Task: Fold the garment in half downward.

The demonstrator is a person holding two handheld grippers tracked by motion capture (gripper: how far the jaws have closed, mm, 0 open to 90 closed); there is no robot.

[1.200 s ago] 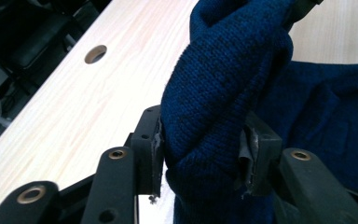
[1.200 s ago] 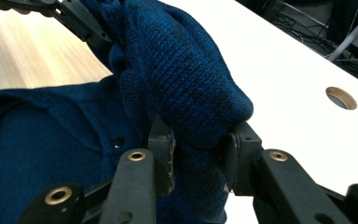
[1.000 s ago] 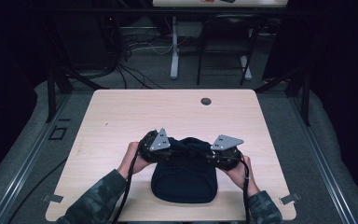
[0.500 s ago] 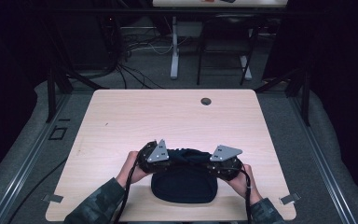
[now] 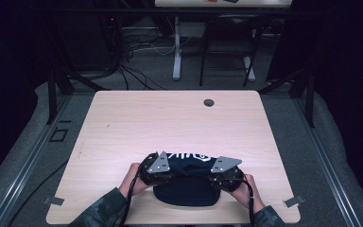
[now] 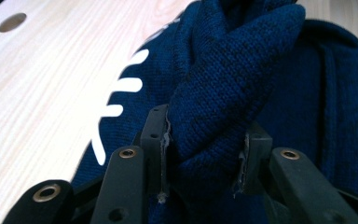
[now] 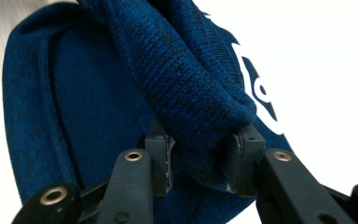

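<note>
Left gripper view: left gripper (image 6: 205,144) pinches bunched fold of sweater (image 6: 223,84). Right gripper (image 7: 198,154) likewise; garment type uncertain.

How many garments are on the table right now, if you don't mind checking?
1: a dark blue knit garment at the near edge of the table, pinched by the left gripper and right gripper. Nothing else seems hidden.

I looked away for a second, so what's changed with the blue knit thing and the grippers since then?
Both grippers, left and right, drew back toward the person, folding the far edge of the knit garment over so white lettering shows. Both stay clamped on it; the table is unchanged.
</note>
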